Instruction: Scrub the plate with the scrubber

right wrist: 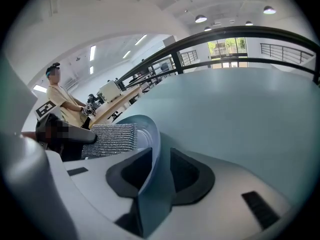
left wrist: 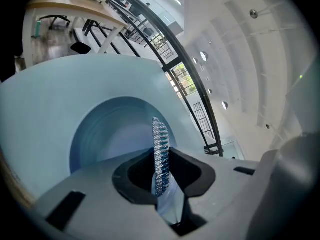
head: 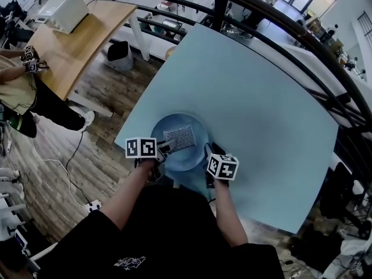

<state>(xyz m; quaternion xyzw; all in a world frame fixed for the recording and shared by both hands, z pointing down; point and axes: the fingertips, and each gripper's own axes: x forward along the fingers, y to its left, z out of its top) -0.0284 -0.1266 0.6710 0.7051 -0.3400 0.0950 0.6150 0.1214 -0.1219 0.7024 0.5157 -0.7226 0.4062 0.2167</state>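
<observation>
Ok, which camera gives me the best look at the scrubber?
The head view: the scrubber shows its whole striped face, lying over the plate, one end in the left gripper. The left gripper view catches only its thin edge between the clamped jaws; the right gripper view shows its face large, but one end is hidden.

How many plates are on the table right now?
1. The blue plate sits by the table's near edge. The left claw holds the scrubber over it, and the plate's rim stands between the right claw's open jaws. No other plate shows.
</observation>
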